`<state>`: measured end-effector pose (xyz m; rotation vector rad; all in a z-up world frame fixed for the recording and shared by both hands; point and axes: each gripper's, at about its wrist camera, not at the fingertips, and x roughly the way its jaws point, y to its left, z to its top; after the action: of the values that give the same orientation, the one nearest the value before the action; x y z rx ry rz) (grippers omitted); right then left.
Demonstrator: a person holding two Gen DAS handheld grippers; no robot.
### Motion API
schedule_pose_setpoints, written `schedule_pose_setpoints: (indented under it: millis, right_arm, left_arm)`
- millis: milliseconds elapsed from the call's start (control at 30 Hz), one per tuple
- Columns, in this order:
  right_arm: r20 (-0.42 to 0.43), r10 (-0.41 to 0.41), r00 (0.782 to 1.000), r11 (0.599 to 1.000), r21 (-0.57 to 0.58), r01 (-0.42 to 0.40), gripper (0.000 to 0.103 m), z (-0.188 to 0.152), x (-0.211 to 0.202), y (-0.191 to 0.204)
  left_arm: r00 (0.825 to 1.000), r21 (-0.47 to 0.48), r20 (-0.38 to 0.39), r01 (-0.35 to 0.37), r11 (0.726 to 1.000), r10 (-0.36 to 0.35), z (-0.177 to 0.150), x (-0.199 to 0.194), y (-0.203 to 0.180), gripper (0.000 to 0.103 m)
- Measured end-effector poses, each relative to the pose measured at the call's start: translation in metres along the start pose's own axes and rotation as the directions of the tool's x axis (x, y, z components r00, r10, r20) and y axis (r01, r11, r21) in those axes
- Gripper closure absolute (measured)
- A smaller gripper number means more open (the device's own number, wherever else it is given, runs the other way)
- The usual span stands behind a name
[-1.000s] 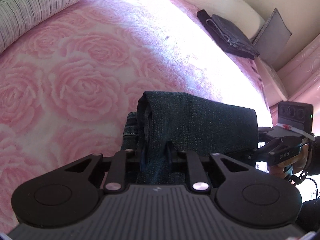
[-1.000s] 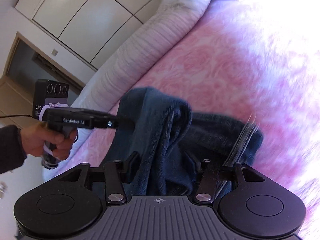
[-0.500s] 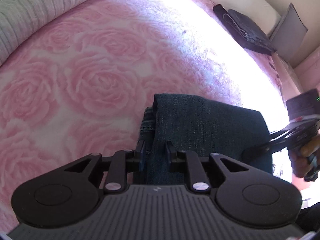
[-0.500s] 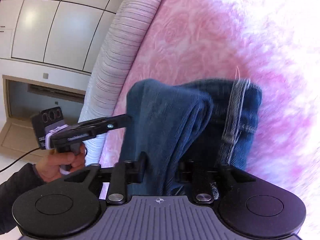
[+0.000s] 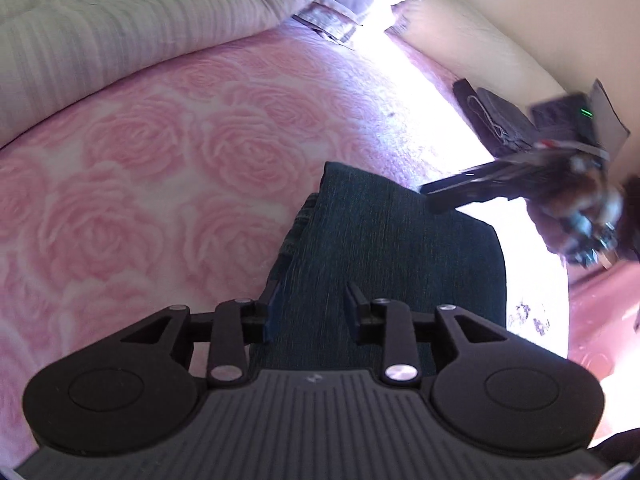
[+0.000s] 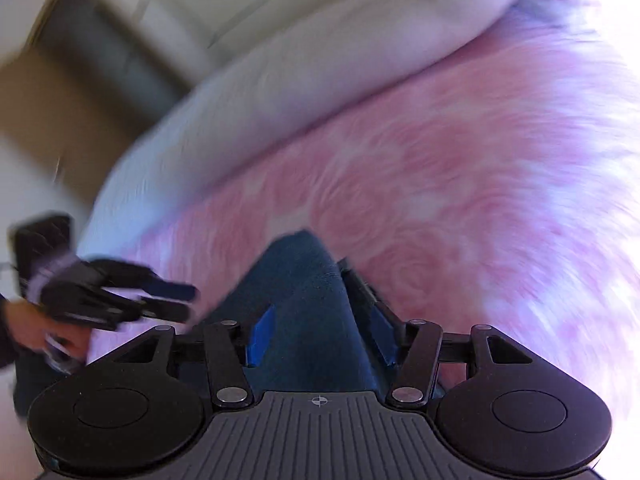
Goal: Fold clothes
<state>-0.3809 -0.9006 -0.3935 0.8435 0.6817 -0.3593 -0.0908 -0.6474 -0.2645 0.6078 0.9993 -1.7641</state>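
A folded pair of dark blue jeans [image 5: 384, 248] lies on the bed's pink rose-patterned bedspread [image 5: 152, 184], near the bed's near edge. No container shows in either view; the jeans rest straight on the cover.

In the left wrist view the left claw [image 5: 312, 304] has its two fingers spread, one on each side of the near end of the denim stack, and fabric fills the gap between them. The blue pads do not appear to press the cloth, though the near edge of the fold is hidden by the claw's body. To the far right, the right claw [image 5: 452, 196] reaches in over the far right corner of the jeans; it is motion-blurred, and the hand [image 5: 576, 200] gripping its handle is blurred too.

In the right wrist view the right claw [image 6: 320, 320] is also spread, its blue pads [image 6: 262, 334] standing apart from a rounded fold of the jeans [image 6: 304, 304] that rises between them. The whole view is smeared. At the left the left claw [image 6: 168, 300] points toward the jeans, held by a hand [image 6: 36, 328] low at the frame's edge.

A striped pale duvet [image 5: 120, 28] is bunched along the far left of the bed. Another dark folded garment [image 5: 492, 120] sits at the far right by the wall.
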Motion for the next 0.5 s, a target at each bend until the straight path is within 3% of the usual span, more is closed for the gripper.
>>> schedule_pose_setpoints:
  millis: [33,133,167,267,300,400,500]
  right_arm:
    - [-0.059,0.013,0.998,1.0,-0.014,-0.014,0.047,0.01,0.015,-0.004]
    - [-0.12,0.018,0.993,0.998,-0.055,-0.024,0.052,0.02,0.025,0.006]
    - [-0.14,0.018,0.99,0.997,-0.068,-0.028,0.073,0.024,0.028,0.01]
    - [-0.201,0.019,0.979,0.993,-0.107,-0.041,0.094,0.035,0.037,0.02]
    - [-0.216,0.016,0.976,0.991,-0.125,-0.043,0.095,0.038,0.039,0.027]
    - [-0.16,-0.047,0.986,0.963,-0.27,0.002,0.096,0.024,0.01,0.103]
    - [-0.113,-0.132,0.985,0.864,-0.5,0.058,0.097,-0.012,-0.009,0.206]
  left_arm:
    - [1.0,-0.012,0.006,-0.008,1.0,0.008,-0.007,-0.005,-0.001,0.075]
    - [0.999,-0.049,0.018,-0.034,0.998,0.035,-0.027,-0.022,-0.002,0.074]
    - [0.999,-0.062,0.021,-0.043,0.997,0.045,-0.033,-0.027,-0.002,0.074]
    - [0.997,-0.087,0.024,-0.075,0.993,0.077,-0.056,-0.046,-0.001,0.071]
    - [0.996,-0.092,0.025,-0.087,0.992,0.09,-0.064,-0.054,0.0,0.071]
    - [0.991,-0.112,0.03,-0.125,0.986,0.129,-0.09,-0.085,0.004,0.071]
    - [0.985,-0.152,0.046,-0.157,0.976,0.166,-0.122,-0.131,0.013,0.071]
